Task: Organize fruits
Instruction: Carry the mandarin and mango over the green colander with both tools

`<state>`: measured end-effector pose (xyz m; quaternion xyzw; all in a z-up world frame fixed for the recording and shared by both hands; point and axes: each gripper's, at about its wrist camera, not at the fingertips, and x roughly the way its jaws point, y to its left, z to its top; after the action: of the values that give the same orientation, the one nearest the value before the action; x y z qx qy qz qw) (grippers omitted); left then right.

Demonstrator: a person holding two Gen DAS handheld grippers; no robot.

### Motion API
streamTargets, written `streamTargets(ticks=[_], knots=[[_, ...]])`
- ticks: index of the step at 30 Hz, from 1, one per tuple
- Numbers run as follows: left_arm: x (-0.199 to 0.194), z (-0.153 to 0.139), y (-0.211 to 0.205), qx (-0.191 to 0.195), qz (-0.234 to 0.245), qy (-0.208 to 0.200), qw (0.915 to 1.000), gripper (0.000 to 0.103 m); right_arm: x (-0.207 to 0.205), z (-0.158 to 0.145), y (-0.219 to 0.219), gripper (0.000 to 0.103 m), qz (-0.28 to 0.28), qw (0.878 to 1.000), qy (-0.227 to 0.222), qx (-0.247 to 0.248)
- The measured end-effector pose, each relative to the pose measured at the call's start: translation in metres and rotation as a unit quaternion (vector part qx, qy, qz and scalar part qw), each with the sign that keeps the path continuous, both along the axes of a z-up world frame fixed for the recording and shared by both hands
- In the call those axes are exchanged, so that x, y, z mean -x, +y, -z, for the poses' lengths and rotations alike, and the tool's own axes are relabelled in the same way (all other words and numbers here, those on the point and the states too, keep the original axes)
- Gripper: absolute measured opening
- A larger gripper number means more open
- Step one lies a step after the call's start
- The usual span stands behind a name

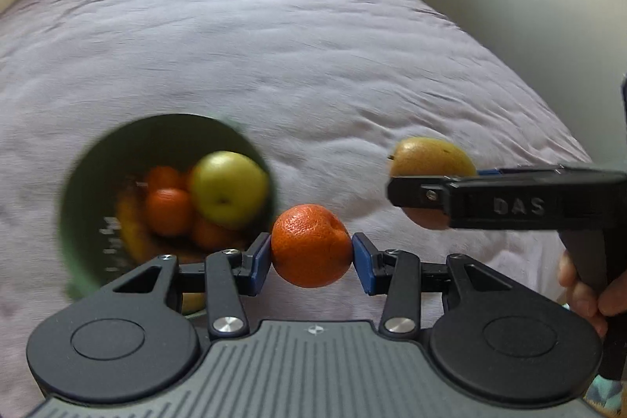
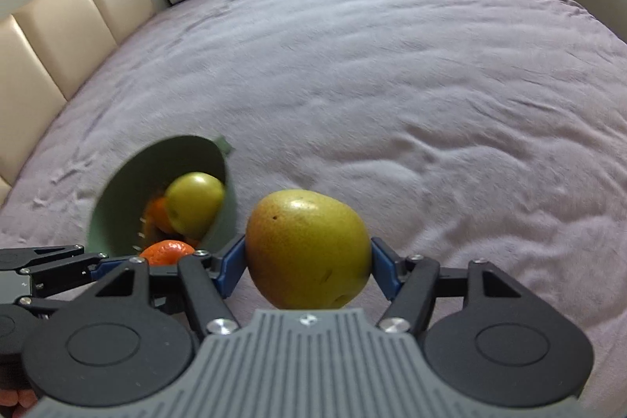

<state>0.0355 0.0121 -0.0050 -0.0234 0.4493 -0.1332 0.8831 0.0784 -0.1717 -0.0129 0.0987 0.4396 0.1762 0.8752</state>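
- Bowl (image 1: 78, 183), green, sits on the mauve bedspread (image 1: 313, 46) at the left of both views. Inside: a green apple (image 1: 231, 187) on top, several oranges (image 1: 168, 212) under it. Little free room shows; the open pocket looks to be on the bowl's near-left side.
- Left gripper (image 1: 312, 255): blue pads clenched on a mandarin (image 1: 311, 249), gripped at its widest part, held in the air just right of the bowl's rim.
- Right gripper (image 2: 308, 257), further right: clamped on a pear (image 2: 307, 249), yellow-green with a russet flank, also clear of the bedspread and well right of the bowl.
- Judged step: carry both fruits to the bowl.
- Advice: go one at a time, mandarin first since it is nearest. Bring it over the rim, lower until it touches the pile, then release; dropping risks bruising or knocking the apple out.
- Pear: heavier and tapered, so keep the squeeze steady, and seat it beside the apple rather than on top.
- Soft bedding may let the bowl tip; avoid pushing on the rim.
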Motion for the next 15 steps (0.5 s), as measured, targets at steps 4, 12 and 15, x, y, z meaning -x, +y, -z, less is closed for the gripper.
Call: streamTargets(ticks=[4, 12, 15], knots=[[-0.003, -0.016, 0.03, -0.022, -0.047, 0.001, 0.9986, 0.05, 0.001, -0.012, 0.023, 0.064, -0.03, 0.999, -0.013, -0.004], [-0.011, -0.01, 0.075, -0.028, -0.101, 0.022, 0.9942, 0.05, 0.0, -0.014, 0.07, 0.064, -0.082, 0.996, -0.019, -0.013], [-0.014, -0.005, 0.087, -0.036, -0.115, 0.026, 0.9924, 0.05, -0.003, -0.011, 0.089, 0.064, -0.102, 0.994, -0.024, -0.011]])
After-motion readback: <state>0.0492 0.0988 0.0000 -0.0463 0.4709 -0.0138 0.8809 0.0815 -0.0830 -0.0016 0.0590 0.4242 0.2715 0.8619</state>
